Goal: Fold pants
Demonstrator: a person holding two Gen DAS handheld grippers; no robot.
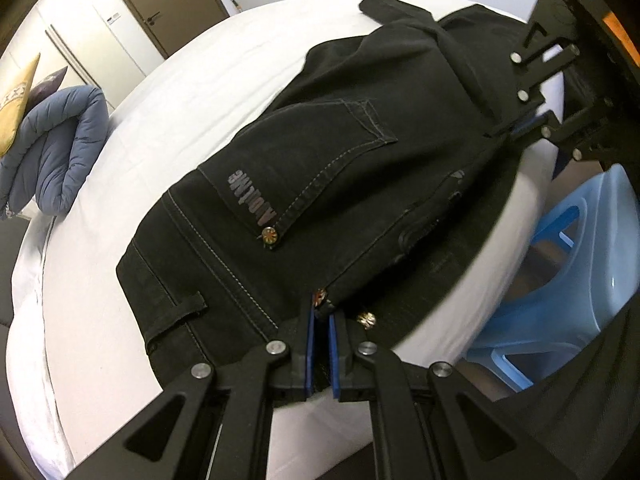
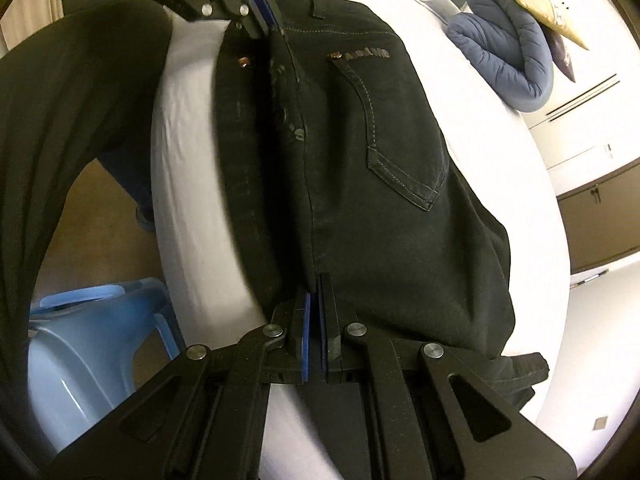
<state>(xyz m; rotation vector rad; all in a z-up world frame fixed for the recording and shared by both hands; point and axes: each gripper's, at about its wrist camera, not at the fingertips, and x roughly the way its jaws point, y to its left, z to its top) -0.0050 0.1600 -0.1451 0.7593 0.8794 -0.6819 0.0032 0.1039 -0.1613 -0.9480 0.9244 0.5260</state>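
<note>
Black jeans [image 1: 340,168] lie on a white bed [image 1: 200,92], back pocket with grey lettering facing up, folded lengthwise along the near edge. My left gripper [image 1: 321,312] is shut on the waistband corner of the jeans near a rivet. My right gripper [image 2: 314,300] is shut on the folded edge of the jeans [image 2: 380,160] further down the leg. The right gripper also shows in the left wrist view [image 1: 520,128], and the left gripper shows in the right wrist view [image 2: 264,12]. Both hold the same folded edge, slightly lifted.
A rolled blue duvet [image 1: 56,148] and a yellow pillow [image 1: 16,108] lie at the bed's far end. A light blue plastic stool [image 1: 560,272] stands on the floor beside the bed edge. Wardrobe doors [image 1: 160,4] stand behind. The person's dark clothing [image 2: 52,140] is close.
</note>
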